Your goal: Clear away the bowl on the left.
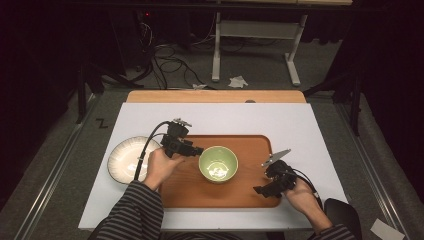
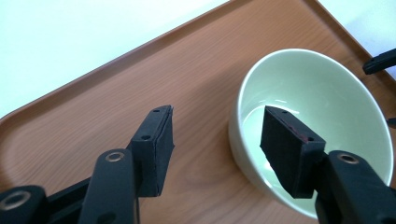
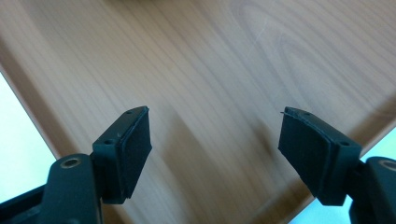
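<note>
Green bowl sits on tray, ungrasped; left hand-held gripper apart straddling its rim, right hand-held gripper apart over bare tray.

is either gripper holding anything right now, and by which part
Nothing is held. The left gripper straddles the green bowl's rim, jaws open; the right gripper is open over the tray.

Wooden table, top mostly covered by white mat. On mat: wooden tray at centre, white ribbed plate just beside tray's left edge. Light-green bowl sits on tray, near middle.
</note>
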The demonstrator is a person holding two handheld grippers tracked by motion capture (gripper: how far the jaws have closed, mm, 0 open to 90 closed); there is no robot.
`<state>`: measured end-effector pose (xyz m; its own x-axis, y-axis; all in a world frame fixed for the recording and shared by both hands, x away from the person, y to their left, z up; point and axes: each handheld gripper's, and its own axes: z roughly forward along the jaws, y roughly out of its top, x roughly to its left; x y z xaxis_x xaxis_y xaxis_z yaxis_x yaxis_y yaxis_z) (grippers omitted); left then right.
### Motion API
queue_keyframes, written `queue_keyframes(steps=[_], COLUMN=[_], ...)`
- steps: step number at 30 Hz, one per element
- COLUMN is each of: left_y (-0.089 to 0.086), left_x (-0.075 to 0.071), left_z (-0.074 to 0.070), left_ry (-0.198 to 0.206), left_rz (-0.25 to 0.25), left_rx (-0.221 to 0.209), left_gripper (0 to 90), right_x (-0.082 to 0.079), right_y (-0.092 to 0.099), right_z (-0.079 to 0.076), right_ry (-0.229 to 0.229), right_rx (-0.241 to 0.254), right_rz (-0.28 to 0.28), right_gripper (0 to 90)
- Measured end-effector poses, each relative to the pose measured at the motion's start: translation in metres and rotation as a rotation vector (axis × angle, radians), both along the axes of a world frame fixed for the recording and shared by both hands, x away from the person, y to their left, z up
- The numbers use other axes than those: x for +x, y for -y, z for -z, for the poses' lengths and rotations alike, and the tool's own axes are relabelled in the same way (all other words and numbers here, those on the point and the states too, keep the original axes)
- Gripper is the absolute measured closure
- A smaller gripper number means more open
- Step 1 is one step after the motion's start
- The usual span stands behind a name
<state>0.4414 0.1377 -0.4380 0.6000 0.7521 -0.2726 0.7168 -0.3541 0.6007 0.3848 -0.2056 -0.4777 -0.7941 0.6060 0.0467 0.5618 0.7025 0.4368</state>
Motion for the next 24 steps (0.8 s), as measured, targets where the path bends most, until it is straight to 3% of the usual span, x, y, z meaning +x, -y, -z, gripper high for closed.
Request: queue_keyframes(steps=[12, 24], left_y=[-0.011, -0.025], left_x=[-0.006, -0.028], left_z=[-0.002, 0.003], left_ry=[0.014, 0.057], left_rz=[-0.024, -0.074], left_rx=[0.000, 0.007], left_gripper=[44.4, 44.6], right_x=[0.000, 0.001], right_y=[0.000, 0.000], right_z=[0.000, 0.001], right_ry=[-0.002, -0.011], right_rx=[-0.002, -0.005], right_rz=[-0.005, 0.004], right_gripper=[26.8, 26.7])
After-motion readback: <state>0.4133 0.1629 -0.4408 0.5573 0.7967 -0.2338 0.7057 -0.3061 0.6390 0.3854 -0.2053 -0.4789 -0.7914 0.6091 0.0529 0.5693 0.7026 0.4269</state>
